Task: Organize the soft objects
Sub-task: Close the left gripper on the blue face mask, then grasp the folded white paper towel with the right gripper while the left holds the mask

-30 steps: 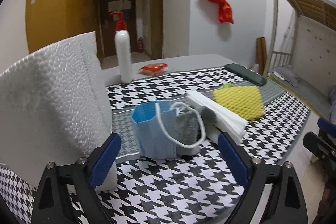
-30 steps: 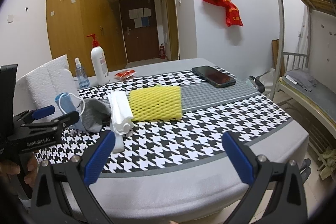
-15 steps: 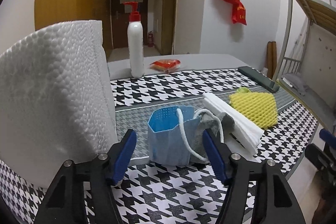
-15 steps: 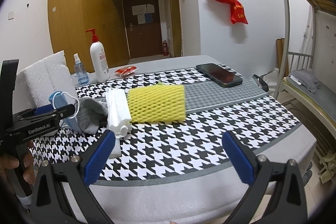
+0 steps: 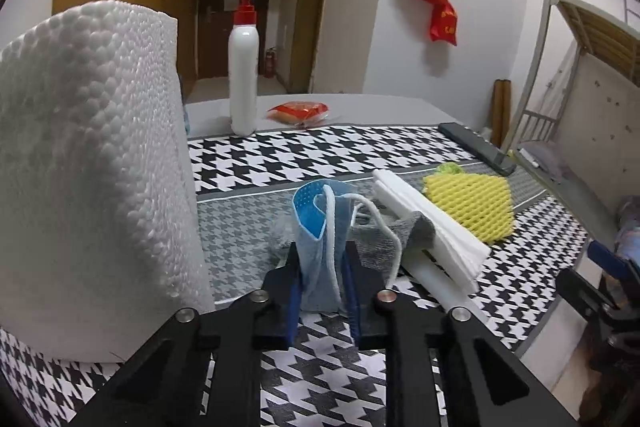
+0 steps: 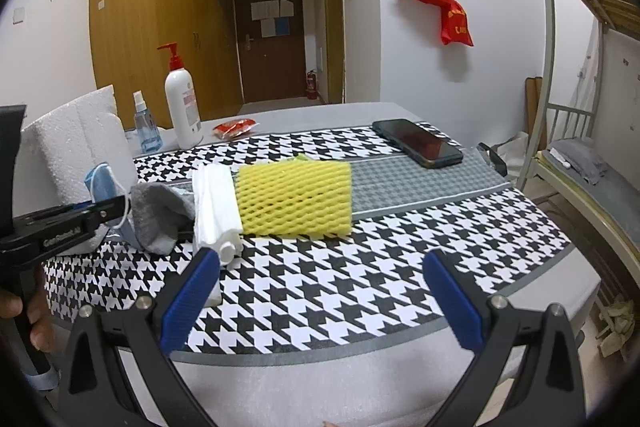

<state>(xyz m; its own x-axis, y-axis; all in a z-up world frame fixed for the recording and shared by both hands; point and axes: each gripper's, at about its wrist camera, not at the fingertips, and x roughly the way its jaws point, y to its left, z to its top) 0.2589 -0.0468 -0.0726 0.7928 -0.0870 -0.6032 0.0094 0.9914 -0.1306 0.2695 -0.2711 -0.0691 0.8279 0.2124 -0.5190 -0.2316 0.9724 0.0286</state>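
Left tongs point(image 5: 320, 283) were closing on the blue face mask point(image 5: 318, 227), pads pressing its folded lower edge, likely to lift it clear of the pile. The mask stood upright just right of the white foam roll point(image 5: 92, 163), touching the grey cloth point(image 5: 400, 231) behind it. White foam sheets point(image 5: 432, 223) and yellow foam net point(image 6: 294, 201) lay further right of the roll on the counter point(image 6: 360, 291), probably waiting their turn. A second ago the left tongs were spread wide around the mask; now nearly together. Right tongs point(image 6: 320, 301) hung released, empty, over the counter's near edge, barely shifted.
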